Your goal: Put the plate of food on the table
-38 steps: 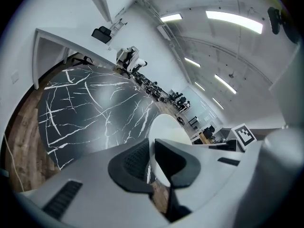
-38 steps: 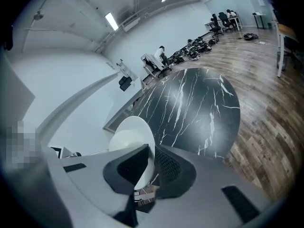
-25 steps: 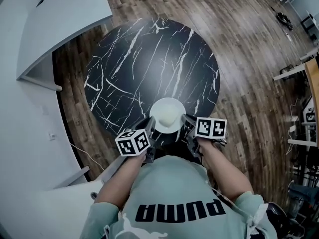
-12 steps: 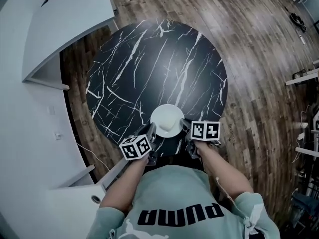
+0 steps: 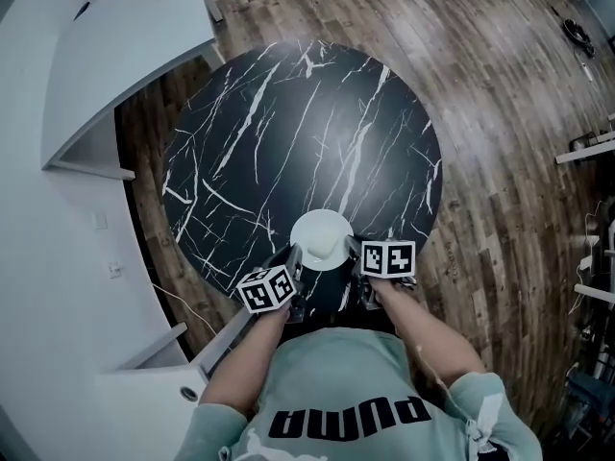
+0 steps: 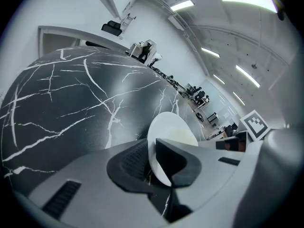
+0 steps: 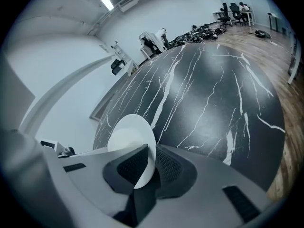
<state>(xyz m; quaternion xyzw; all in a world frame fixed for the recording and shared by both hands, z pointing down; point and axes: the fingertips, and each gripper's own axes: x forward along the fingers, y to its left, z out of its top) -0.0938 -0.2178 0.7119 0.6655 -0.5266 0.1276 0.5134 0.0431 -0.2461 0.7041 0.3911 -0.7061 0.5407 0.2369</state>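
A small white plate [image 5: 321, 239] with a pale mound of food sits at the near edge of the round black marble table [image 5: 288, 123]. My left gripper [image 5: 293, 260] is shut on the plate's left rim and my right gripper [image 5: 354, 253] is shut on its right rim. In the left gripper view the plate [image 6: 171, 137] stands edge-on between the dark jaws of the left gripper [image 6: 153, 163]. In the right gripper view the plate [image 7: 130, 141] is pinched the same way by the right gripper [image 7: 153, 167]. I cannot tell whether the plate touches the tabletop.
A white curved counter [image 5: 106, 36] runs along the left beside the table. Wooden floor [image 5: 500, 113] surrounds the table on the right and far side. Desks and chairs [image 7: 232, 11] stand at the far end of the room.
The plate and both grippers have moved a little forward over the table's near edge, and the view has shifted with the person.
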